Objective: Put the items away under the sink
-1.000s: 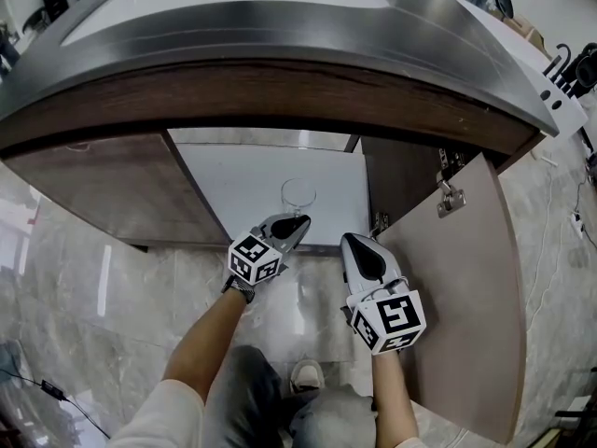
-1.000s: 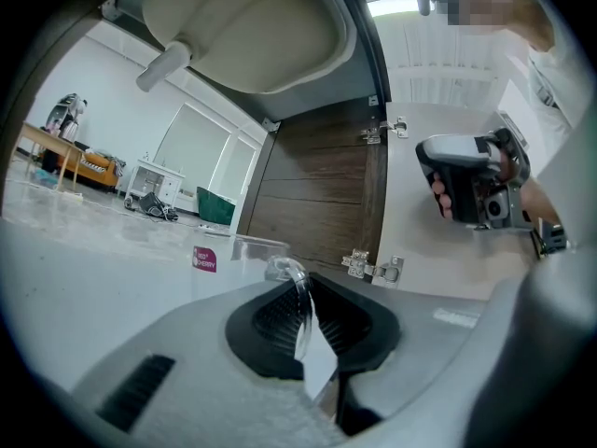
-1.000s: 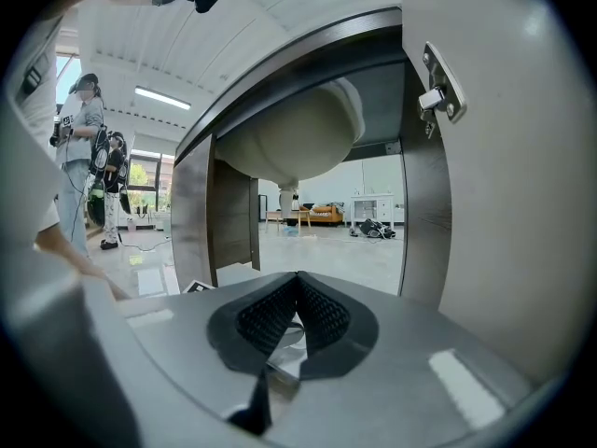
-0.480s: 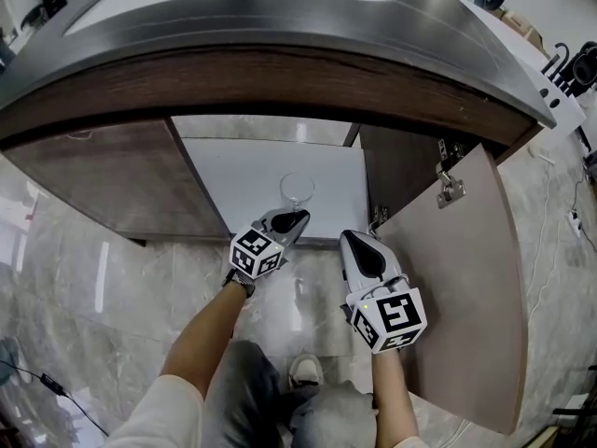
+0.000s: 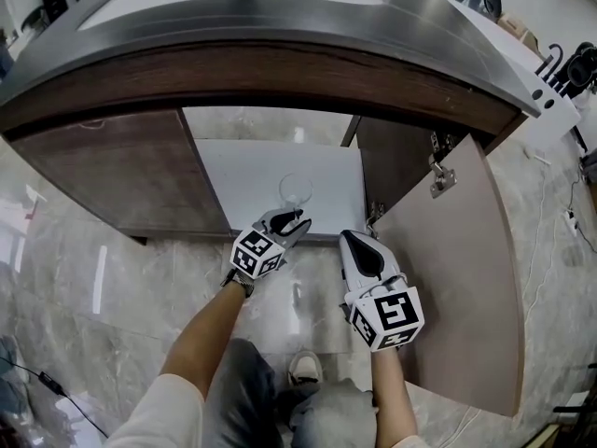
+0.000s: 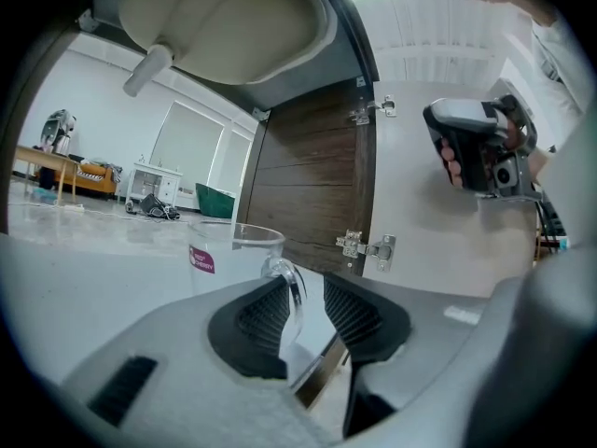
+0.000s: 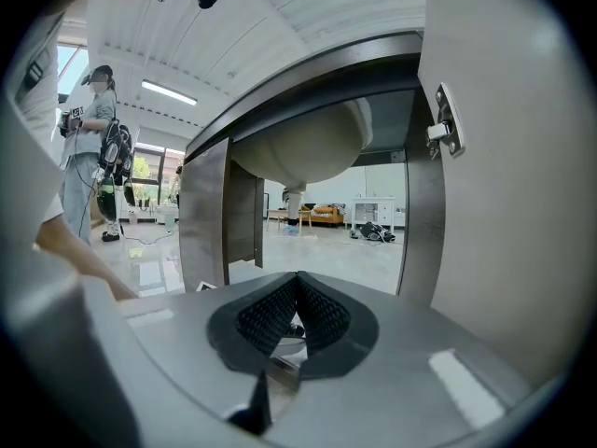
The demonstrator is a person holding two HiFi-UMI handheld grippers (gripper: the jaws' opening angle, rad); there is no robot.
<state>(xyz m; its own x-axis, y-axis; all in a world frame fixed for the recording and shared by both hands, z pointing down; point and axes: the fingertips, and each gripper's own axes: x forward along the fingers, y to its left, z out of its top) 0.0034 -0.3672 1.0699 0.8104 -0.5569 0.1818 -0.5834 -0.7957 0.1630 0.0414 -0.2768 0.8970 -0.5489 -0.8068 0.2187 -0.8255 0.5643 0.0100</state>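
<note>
left gripper jaws just been opening, mug handle sitting unsqueezed between them | mug standing on cabinet floor under sink | right gripper hanging pinched closed, holding nothing

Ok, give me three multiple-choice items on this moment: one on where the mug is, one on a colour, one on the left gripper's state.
1. Where does the mug stand?
A) on the floor tiles
B) on the white cabinet floor
C) on the countertop

2. What colour is the mug's label?
A) green
B) blue
C) red

3. How do the left gripper jaws stand?
A) apart, round the mug's handle
B) shut on a door
C) shut with nothing between them

Answers:
1 B: the head view shows it inside the open cabinet.
2 C: the left gripper view shows a red patch on the glass.
3 A: the jaws have just been opening, the handle between them with a gap beside it.
</note>
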